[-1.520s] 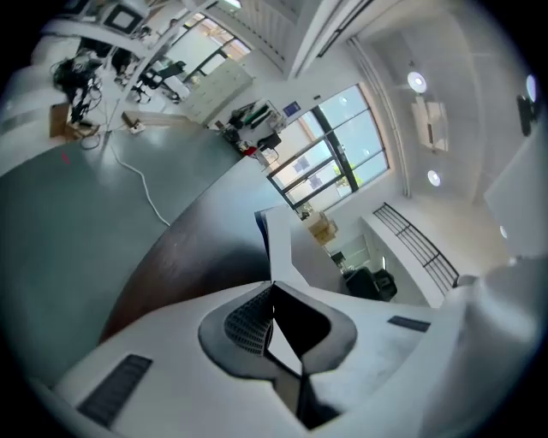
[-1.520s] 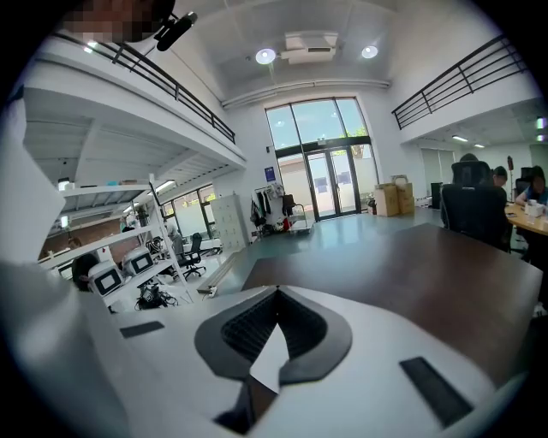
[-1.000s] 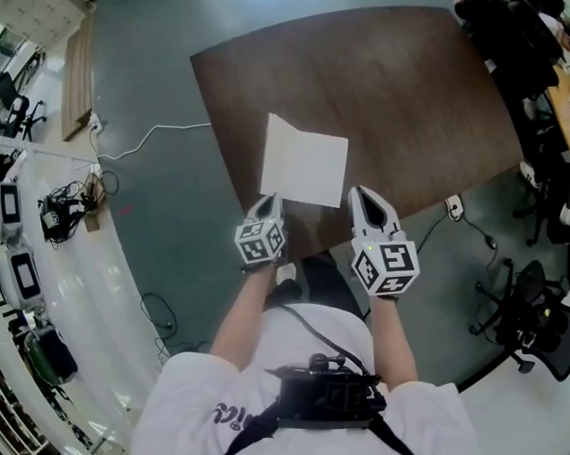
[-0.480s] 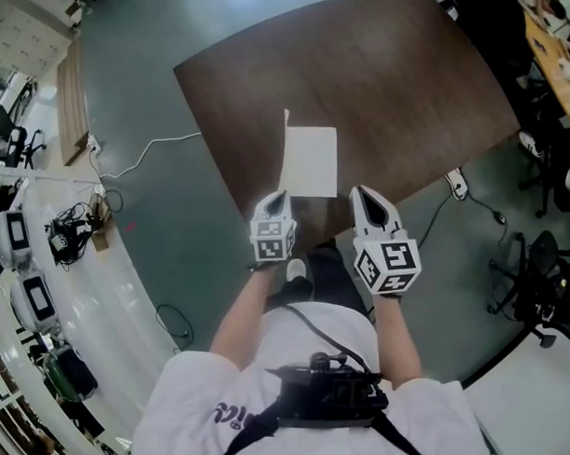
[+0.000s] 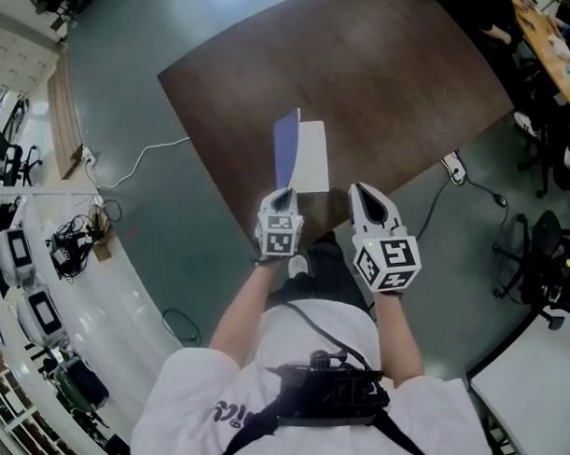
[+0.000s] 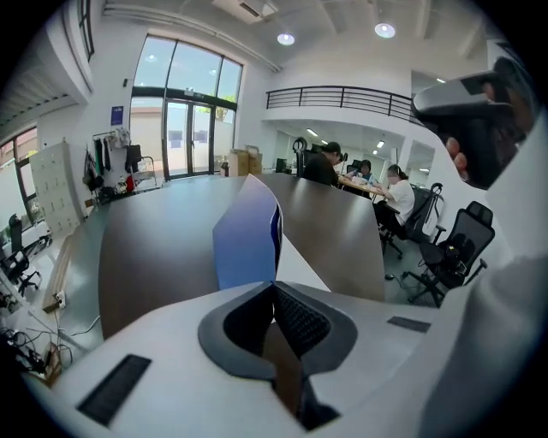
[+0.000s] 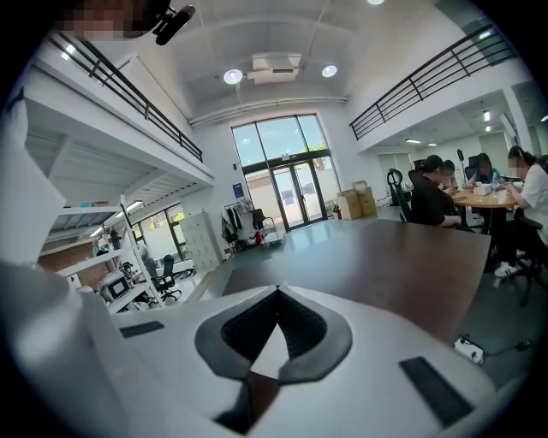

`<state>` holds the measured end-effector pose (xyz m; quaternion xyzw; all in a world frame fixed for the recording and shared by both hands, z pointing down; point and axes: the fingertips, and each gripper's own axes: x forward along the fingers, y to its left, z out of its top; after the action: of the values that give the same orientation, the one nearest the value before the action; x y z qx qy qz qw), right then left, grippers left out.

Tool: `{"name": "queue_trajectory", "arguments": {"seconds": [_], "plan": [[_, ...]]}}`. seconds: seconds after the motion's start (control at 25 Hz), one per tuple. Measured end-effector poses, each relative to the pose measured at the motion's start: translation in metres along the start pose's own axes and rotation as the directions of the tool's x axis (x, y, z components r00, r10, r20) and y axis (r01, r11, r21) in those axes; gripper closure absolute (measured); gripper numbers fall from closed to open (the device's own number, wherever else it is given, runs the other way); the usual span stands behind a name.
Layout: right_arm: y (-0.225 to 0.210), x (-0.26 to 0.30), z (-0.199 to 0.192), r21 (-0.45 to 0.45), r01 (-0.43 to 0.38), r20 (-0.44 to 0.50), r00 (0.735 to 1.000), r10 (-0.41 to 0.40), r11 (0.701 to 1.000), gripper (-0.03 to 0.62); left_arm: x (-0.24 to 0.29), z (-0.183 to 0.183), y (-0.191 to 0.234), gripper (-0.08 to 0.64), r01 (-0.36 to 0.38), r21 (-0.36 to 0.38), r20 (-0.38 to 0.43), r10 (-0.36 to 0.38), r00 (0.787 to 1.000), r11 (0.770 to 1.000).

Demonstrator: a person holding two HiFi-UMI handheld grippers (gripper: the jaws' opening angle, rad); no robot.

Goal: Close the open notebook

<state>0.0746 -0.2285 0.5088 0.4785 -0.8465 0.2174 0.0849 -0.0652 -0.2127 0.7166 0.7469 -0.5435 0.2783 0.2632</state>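
Notebook [image 5: 312,160] lies near the worktop [image 5: 401,78] front edge, at 12 o'clock from the person, white page flat. Its blue cover [image 6: 244,235] stands almost upright along the left side of the page. Left gripper [image 5: 283,191] sits at the notebook's 6 o'clock end, fingers pinched together on the cover's near edge. Right gripper [image 5: 356,189] at 3 o'clock of the left one, just off the notebook's near right corner, fingers together, holding nothing
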Motion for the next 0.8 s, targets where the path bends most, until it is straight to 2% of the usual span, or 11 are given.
{"name": "queue_trajectory", "arguments": {"seconds": [0.36, 0.8], "plan": [[-0.009, 0.001, -0.006, 0.015, 0.02, -0.007, 1.0, -0.02, 1.0, 0.601, 0.019, -0.004, -0.018, 0.548, 0.063, 0.025, -0.048, -0.061, 0.997, 0.998], [-0.016, -0.002, -0.014, 0.034, 0.051, -0.015, 0.999, -0.05, 0.998, 0.601, 0.043, -0.015, -0.031, 0.548, 0.11, 0.113, -0.158, -0.092, 0.983, 0.987]]}}
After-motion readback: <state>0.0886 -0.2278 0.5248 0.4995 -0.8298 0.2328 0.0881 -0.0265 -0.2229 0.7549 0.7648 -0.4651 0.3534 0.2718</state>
